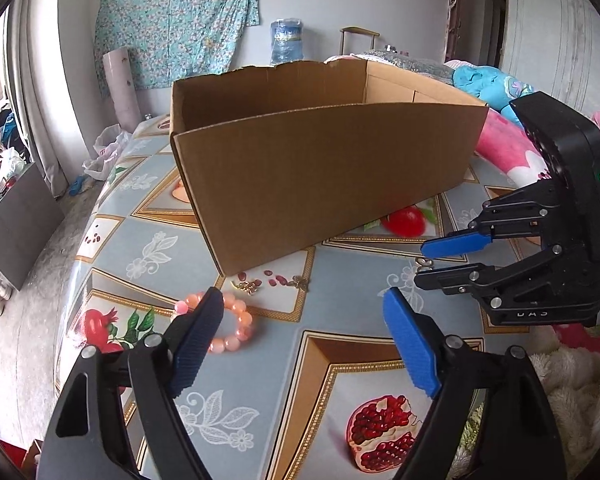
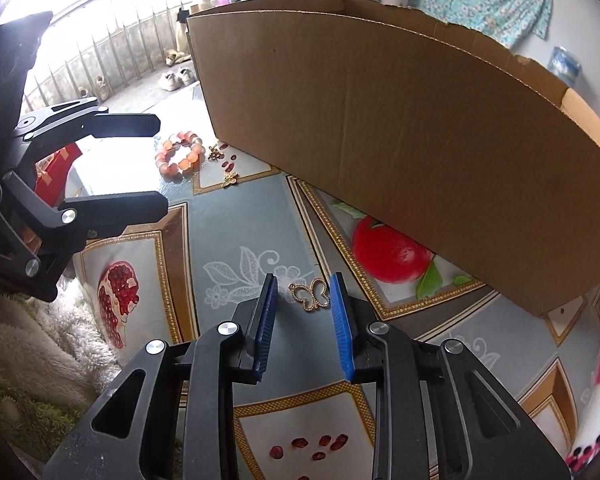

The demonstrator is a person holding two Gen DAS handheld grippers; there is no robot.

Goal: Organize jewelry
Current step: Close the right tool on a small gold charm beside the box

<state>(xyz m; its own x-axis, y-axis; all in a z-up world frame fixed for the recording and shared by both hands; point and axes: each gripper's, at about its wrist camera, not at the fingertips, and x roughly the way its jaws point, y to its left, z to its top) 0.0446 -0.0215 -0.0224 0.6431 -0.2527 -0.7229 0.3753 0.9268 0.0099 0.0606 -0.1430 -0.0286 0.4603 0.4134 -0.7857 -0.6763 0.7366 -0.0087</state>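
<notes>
Right wrist view: the right gripper stands narrowed around a gold butterfly pendant on the tablecloth, pads not touching it. Left gripper, wide, hovers at the pink bead bracelet beside the cardboard box.

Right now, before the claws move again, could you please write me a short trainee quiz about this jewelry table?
1. True or false: the pink bead bracelet already lies inside the cardboard box.
2. Which piece lies between the fingers of the right claw? A) bead bracelet B) openwork butterfly pendant C) ring
3. Fill in: the left claw stands wide ____.

Key: 1 false, it lies on the tablecloth in front of the box. 2 B. 3 open.
</notes>
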